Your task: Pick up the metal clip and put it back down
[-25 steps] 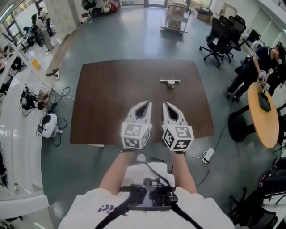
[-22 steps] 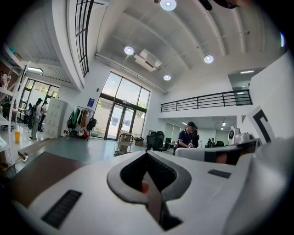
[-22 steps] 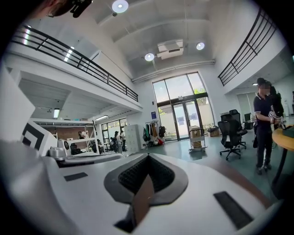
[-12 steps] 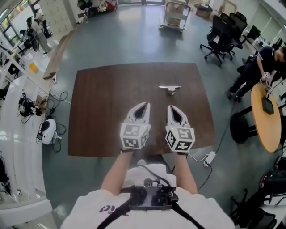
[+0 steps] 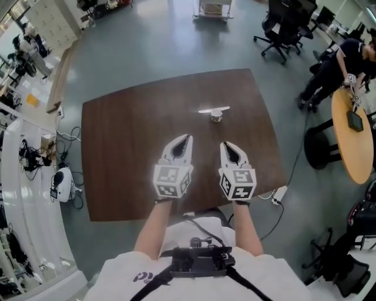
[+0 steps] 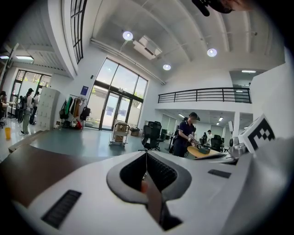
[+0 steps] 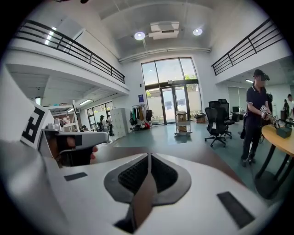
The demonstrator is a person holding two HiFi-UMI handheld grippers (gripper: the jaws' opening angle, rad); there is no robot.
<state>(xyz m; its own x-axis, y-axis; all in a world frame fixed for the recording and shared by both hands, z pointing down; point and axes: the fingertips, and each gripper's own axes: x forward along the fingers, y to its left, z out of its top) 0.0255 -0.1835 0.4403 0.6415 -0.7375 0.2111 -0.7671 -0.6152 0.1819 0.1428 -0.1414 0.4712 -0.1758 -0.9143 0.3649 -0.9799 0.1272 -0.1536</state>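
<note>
The metal clip [image 5: 213, 111], a small silvery piece with a flat bar on top, lies on the dark brown table [image 5: 129, 129] past its middle. My left gripper [image 5: 186, 139] and right gripper [image 5: 227, 145] hover side by side over the near half of the table, both pointing toward the clip and short of it. Each is shut with nothing between its jaws. In the left gripper view the left gripper [image 6: 146, 153] has its jaws closed tip to tip. The right gripper [image 7: 148, 156] looks the same in its own view. Neither gripper view shows the clip.
A round wooden table [image 5: 352, 147] and a standing person [image 5: 335, 64] are off to the right. Office chairs [image 5: 282, 29] and a cart [image 5: 212, 9] stand beyond the table. A power strip [image 5: 279, 194] lies on the floor by the table's right corner, and cables [image 5: 59, 176] lie at the left.
Both grippers have sunk toward the table and spread slightly apart, still shut. The head view has shifted, so the table now sits tilted in the picture.
</note>
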